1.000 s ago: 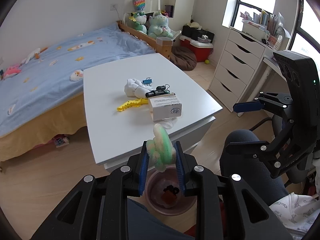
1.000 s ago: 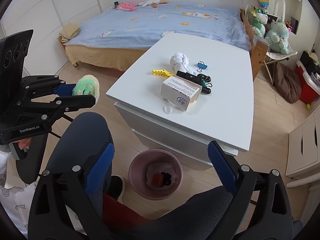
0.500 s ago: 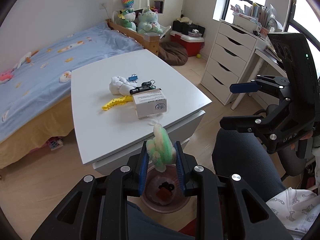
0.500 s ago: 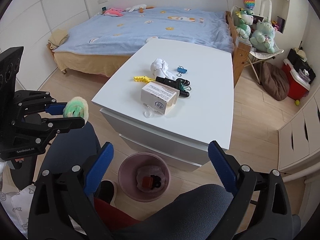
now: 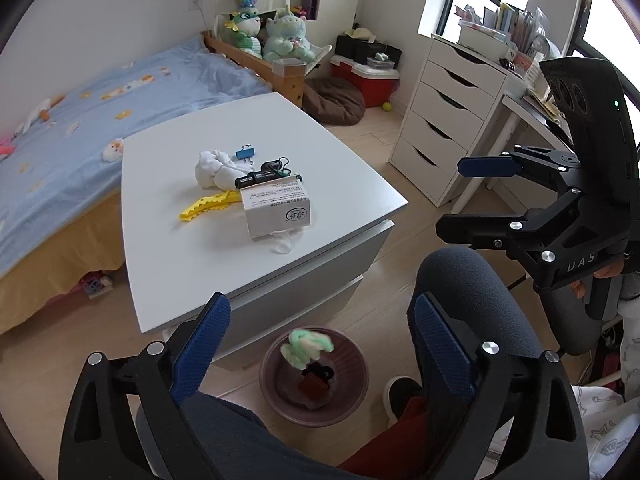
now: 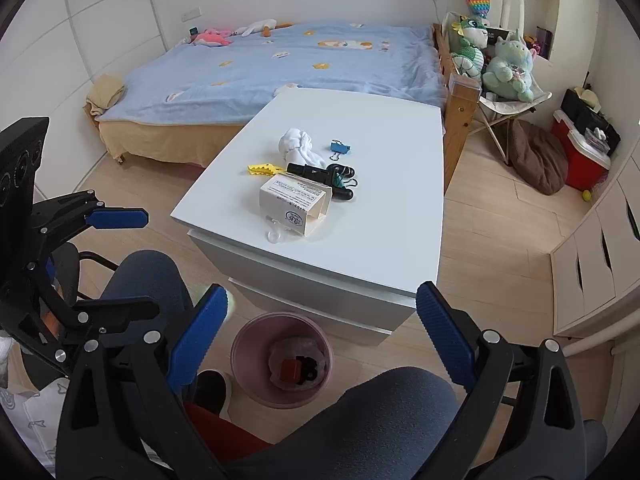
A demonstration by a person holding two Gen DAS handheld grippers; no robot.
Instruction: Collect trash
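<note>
Jaws spread wide, the left gripper hangs above the pink bin as a green-and-white wad drops toward it. The right gripper waits wide and empty. Next likely target: the clear plastic scrap by the box on the tabletop.

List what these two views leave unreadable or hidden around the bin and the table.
- Green fluffy scrap: left wrist view, motion-blurred above the bin; whether it touches anything is unclear.
- Bin contents: too small to identify in the right wrist view.
- Box print: too small to read.
- Clear item: partly behind the box.
</note>
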